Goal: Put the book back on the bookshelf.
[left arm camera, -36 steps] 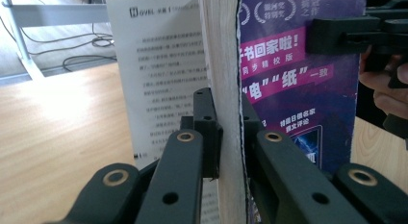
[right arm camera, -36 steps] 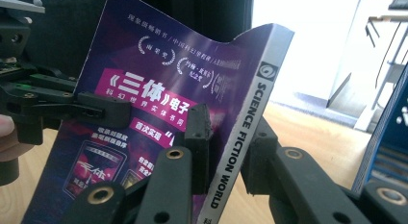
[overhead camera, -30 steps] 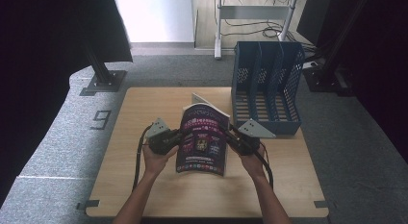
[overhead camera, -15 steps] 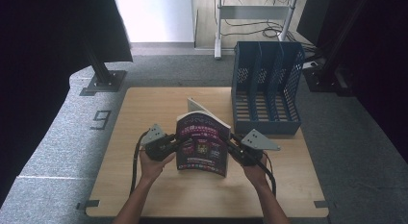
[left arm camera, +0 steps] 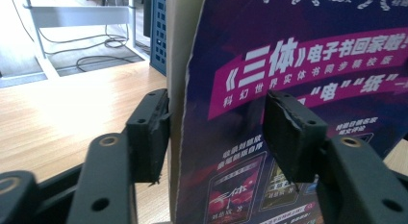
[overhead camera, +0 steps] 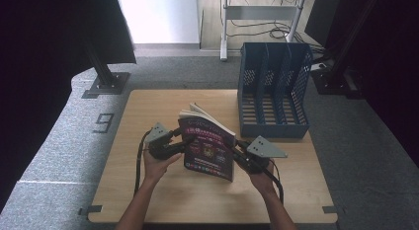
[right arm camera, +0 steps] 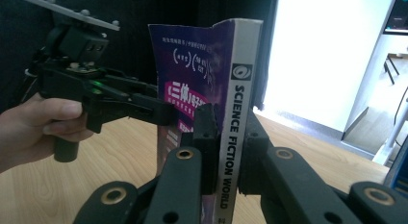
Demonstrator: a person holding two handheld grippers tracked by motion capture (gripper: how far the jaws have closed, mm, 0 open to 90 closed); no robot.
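Magazine (overhead camera: pixel 207 147) stands on table (overhead camera: pixel 148 111) (file rack (overhead camera: pixel 272 92) behind, right).

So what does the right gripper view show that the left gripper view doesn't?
Right gripper view alone: the magazine's white spine reading SCIENCE FICTION WORLD, pinched between the right claw's jaws, plus the left claw and the hand holding it. Left gripper view alone: the cover's pink banner up close, with one jaw of that claw behind the fore-edge and the other in front of the cover, and a gap on the cover side. Shared: the upright magazine and the wooden table.
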